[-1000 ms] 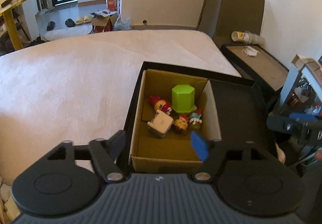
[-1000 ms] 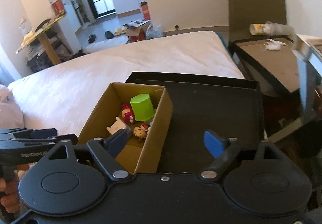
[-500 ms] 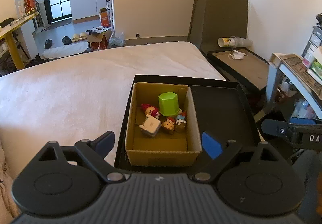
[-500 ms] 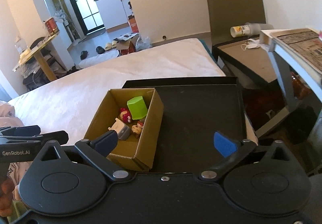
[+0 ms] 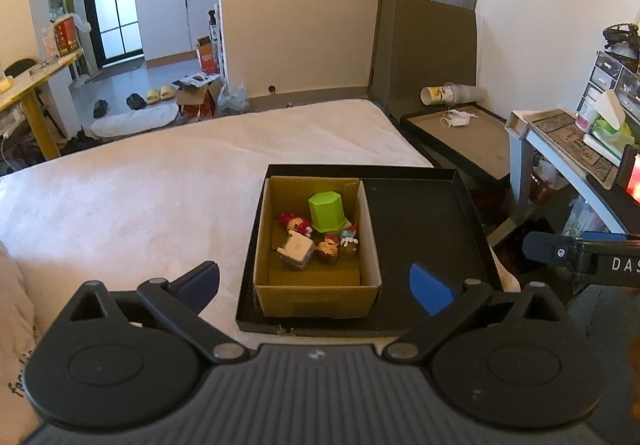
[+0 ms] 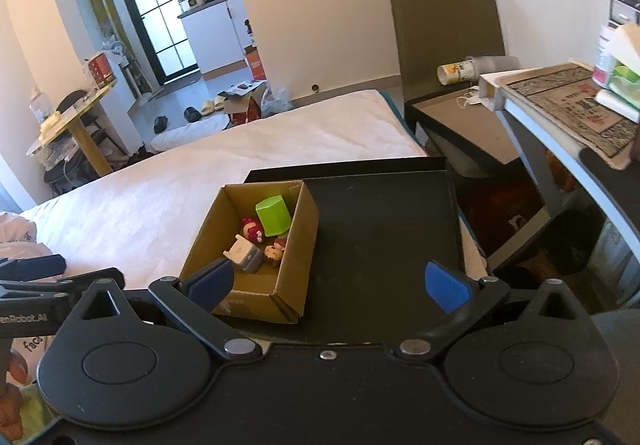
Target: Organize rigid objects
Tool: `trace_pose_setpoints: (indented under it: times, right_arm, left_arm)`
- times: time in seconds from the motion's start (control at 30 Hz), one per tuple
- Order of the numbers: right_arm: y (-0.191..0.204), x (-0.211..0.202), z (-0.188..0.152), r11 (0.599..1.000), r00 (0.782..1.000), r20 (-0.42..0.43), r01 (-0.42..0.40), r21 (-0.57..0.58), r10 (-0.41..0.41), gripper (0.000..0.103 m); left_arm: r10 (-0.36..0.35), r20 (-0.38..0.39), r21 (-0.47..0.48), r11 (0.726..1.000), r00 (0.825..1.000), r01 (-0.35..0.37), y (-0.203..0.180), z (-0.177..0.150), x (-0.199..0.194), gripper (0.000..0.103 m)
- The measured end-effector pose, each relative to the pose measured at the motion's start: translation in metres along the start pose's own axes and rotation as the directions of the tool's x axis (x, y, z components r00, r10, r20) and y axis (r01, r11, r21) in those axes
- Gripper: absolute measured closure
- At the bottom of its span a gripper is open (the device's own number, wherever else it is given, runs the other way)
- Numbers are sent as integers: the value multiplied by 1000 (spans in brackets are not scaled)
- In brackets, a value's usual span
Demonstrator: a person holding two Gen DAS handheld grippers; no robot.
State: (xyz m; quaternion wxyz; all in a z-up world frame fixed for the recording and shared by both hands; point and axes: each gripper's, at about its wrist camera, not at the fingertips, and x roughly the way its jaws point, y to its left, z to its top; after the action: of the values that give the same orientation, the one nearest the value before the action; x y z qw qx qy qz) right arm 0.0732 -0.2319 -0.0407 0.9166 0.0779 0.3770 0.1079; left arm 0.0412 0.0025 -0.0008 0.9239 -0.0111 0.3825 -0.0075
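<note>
Toys (image 5: pixel 316 235) sit in the cardboard box (image 5: pixel 316 299); left gripper (image 5: pixel 314 281) is opening, right gripper (image 6: pixel 328 285) wide and empty, so lift away slowly.

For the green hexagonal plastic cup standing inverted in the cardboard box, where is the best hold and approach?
Probably from above: close on two opposite flat faces of the green hexagonal plastic cup, near its narrower top. It stands upright at the back of the cardboard box, whose walls and the small figurines block any sideways approach.
</note>
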Motion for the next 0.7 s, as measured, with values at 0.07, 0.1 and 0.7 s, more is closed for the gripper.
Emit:
trace_pose_setpoints:
  times: [0.07, 0.1, 0.7]
  right_arm:
    - [-1, -5, -2, 1000, 1000, 8, 1, 8, -1, 0]
    - [-2, -9, -3, 1000, 1000, 15, 3, 11, -3, 0]
    - [9, -53, -22, 999, 999, 36, 30, -28, -29, 0]
  left_arm:
    - [1, 13, -2, 1000, 1000, -1, 0, 0, -7, 2]
    - [4, 20, -3, 1000, 1000, -4, 0, -1, -10, 1]
    - [0, 21, 8, 1000, 1000, 0, -11, -21, -38, 1]
